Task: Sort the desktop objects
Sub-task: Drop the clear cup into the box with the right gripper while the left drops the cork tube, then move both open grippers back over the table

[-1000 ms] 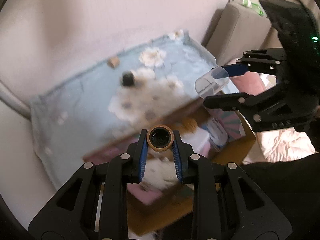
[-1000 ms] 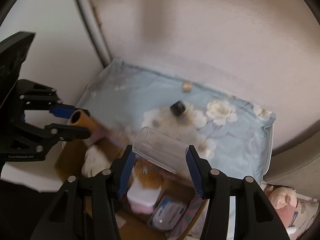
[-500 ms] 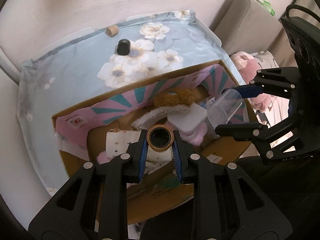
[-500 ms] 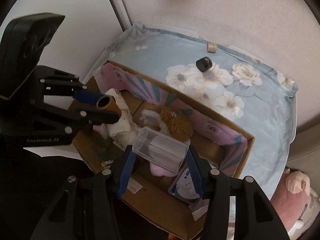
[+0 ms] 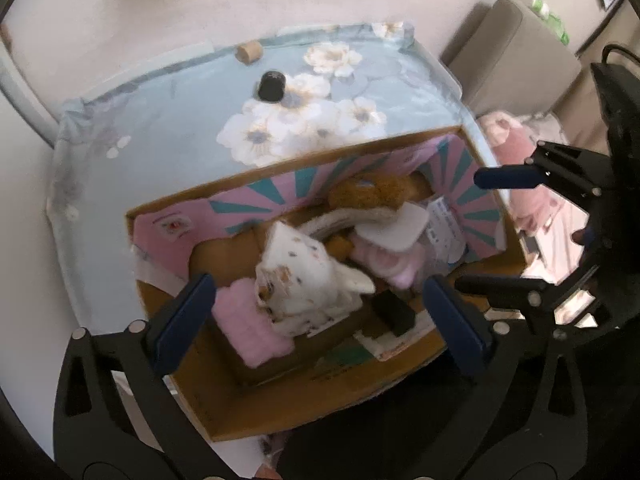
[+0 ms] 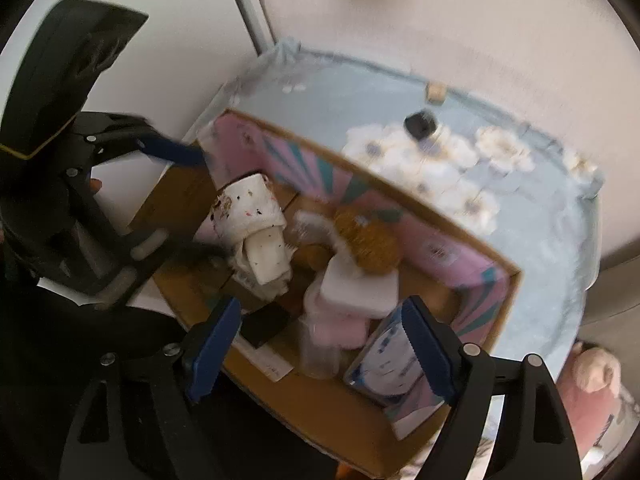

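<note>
Both claws over the box, left claw [image 5: 316, 320] and right claw [image 6: 320, 344] just sprung wide, nothing between | clear tube [image 6: 320, 352] lies inside cardboard box [image 5: 320, 396], light, slick | black cap [image 5: 271, 86] at 12 o'clock on floral worktop [image 5: 160, 108], hard, pinch its sides | sofa [image 5: 516, 56] at 2 o'clock

Floral-cloth table [image 5: 132, 128] w/ cardboard box [image 5: 312, 404], black cap [image 5: 271, 85], cork [image 5: 248, 53].
</note>
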Motion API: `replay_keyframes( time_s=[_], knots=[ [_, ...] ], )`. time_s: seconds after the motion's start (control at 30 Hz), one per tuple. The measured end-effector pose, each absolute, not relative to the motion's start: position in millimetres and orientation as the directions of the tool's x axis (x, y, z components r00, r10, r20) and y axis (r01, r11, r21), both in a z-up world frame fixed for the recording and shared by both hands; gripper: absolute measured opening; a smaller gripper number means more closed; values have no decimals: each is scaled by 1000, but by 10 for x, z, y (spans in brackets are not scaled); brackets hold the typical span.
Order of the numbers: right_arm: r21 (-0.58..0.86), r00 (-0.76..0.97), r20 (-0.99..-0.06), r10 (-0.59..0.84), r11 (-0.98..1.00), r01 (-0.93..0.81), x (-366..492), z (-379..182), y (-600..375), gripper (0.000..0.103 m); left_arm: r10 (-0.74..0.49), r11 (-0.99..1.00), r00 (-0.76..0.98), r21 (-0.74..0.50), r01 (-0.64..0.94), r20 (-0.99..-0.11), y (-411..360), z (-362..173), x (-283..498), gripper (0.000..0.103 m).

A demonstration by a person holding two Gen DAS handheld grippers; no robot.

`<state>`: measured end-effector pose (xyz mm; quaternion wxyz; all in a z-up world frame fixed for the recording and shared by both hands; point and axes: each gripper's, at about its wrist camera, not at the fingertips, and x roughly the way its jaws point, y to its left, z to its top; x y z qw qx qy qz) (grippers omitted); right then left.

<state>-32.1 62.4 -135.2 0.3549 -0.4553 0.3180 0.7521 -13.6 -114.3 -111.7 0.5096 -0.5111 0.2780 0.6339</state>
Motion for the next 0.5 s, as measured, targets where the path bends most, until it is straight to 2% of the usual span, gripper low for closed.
replay_keyframes(
  time_s=[0.1,0.33,0.5],
  knots=[
    [139,-330,-900,285,-529,-837,-250,-1283,634,80,367,-347,19,-156,-925,-930,-1172,-1075,-187,103],
    [129,-307,-908,284,-508,-852,-222,-1245,682,80,375,-370,-15,-135,-919,-927,-1225,-977,-239,103],
    [202,-369,-888,274,-487,-849,-169,-1189,713,80,385,-387,-22,-140,-912,-923,-1260,-908,-305,103]
  ],
)
